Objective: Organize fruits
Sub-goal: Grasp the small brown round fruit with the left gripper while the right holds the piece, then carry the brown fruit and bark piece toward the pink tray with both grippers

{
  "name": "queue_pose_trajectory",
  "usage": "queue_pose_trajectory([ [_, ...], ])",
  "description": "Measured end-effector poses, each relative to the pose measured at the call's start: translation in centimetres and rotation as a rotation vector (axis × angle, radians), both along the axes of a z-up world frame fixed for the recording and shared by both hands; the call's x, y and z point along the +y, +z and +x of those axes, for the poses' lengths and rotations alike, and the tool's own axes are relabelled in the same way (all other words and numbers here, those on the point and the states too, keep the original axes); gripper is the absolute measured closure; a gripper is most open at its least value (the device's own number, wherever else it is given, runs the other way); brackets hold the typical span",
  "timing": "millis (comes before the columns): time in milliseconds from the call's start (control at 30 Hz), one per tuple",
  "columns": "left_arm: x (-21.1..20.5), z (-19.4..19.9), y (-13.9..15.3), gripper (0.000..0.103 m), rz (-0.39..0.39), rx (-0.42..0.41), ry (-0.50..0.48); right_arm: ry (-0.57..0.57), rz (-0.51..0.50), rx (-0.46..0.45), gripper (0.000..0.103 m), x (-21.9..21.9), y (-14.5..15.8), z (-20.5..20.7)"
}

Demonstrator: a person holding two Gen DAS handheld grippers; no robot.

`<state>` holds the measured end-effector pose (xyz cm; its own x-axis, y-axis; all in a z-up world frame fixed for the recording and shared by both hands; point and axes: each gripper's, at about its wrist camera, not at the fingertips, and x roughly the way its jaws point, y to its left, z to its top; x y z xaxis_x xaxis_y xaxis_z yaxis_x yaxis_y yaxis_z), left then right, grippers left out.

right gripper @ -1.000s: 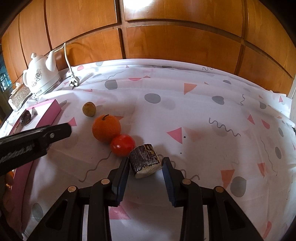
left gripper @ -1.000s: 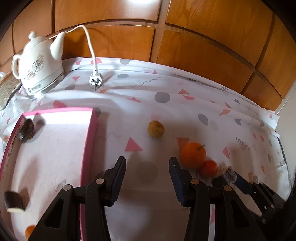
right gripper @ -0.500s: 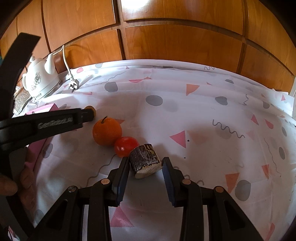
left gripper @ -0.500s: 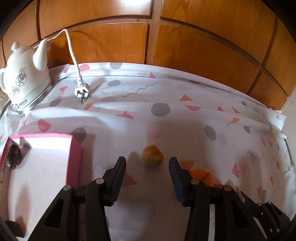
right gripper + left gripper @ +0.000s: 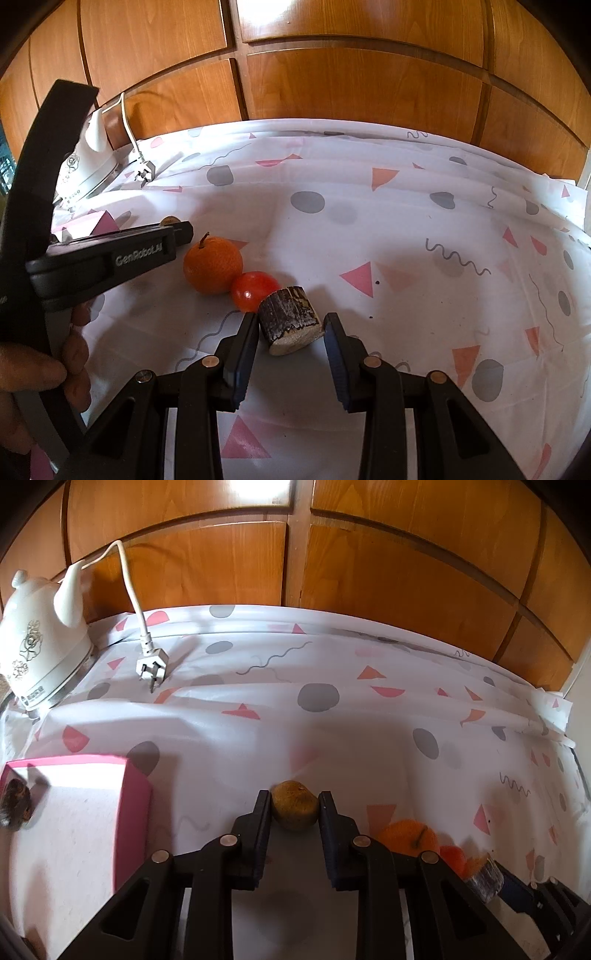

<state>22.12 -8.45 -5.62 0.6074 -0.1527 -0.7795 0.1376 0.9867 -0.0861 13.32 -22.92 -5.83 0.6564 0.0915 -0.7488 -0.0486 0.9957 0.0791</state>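
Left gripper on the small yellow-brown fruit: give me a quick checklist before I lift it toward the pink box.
1. Grip: left gripper has just closed, pads against both sides of the yellow-brown fruit: ok.
2. Fruit fully seated between the pads: only the fingertips hold it: cannot tell.
3. Pink box open with free floor space: ok.
4. Path to the box: bare tablecloth between: ok.
5. Orange and tomato apart from the left gripper: ok.
6. Right gripper around the dark stem piece, right pad not touching: not ok.
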Motion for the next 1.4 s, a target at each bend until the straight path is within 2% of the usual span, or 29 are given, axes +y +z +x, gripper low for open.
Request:
queue_pose_trajectory([
  [633,0.4,-8.0,0.2,0.078,-0.002,-0.018,0.007,0.01,-0.042,0.002,0.068,0.5,0.1,-1.3],
  [733,0.4,-8.4,0.0,0.078,-0.006,-0.025,0.013,-0.004,-0.028,0.018,0.07,0.1,-0.4,-1.3],
  [1400,0.1,-8.4,-0.4,0.078,0.014,-0.037,0.012,-0.004,-0.014,0.006,0.07,-0.1,-0.5,-1.5],
])
